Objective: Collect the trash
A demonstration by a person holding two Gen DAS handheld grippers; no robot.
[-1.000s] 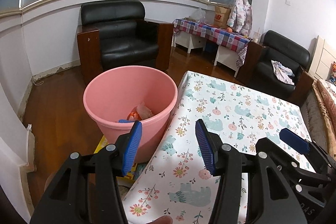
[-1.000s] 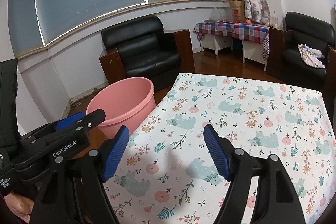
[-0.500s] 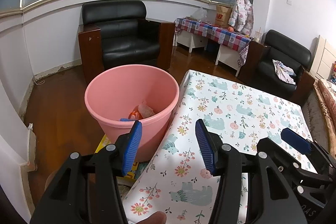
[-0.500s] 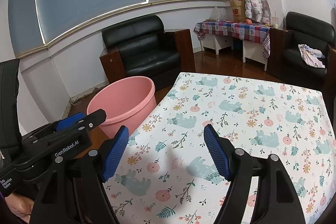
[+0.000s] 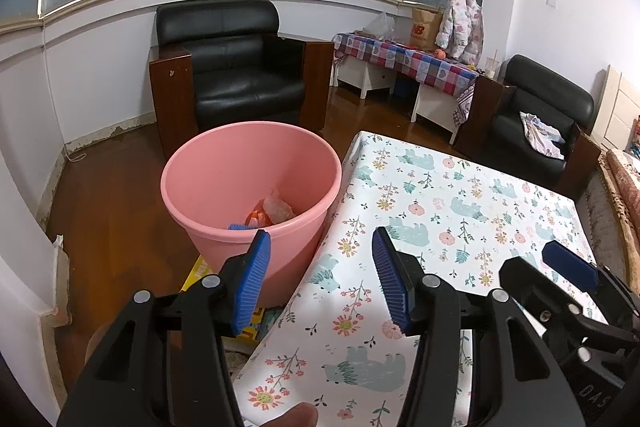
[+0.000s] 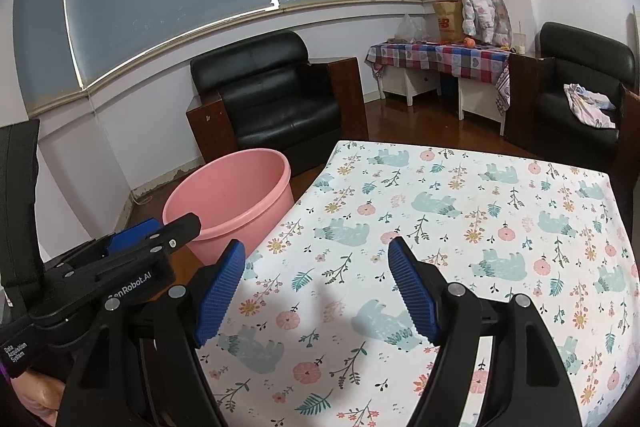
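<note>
While both tongs hang above the near end of the worktop point(image 6: 500, 211) with nothing between their blue pads, the job looks close to finished: the flowered cloth shows no litter in either view, and the only trash point(image 5: 272, 211) in sight, a crumpled clear wrapper over something orange with a bit of blue beside it, lies at the bottom of the pink bucket point(image 5: 208, 183) standing on the floor against the worktop's left edge. The left tongs point(image 5: 320, 269) are spread wide and empty, poised over the seam between bucket rim and cloth; the right tongs point(image 6: 316, 285) are likewise wide apart and empty, over the bear-and-flower print. To do this step well, I would sweep each camera slowly across the cloth and down to the floor by the bucket before calling it done, keeping the pads apart and clear of the rim. Hard to judge: the near wall of the bucket hides part of its contents, the tong bodies mask the closest strip of worktop, and a yellow printed sheet point(image 5: 196, 273) under the bucket is mostly covered.
</note>
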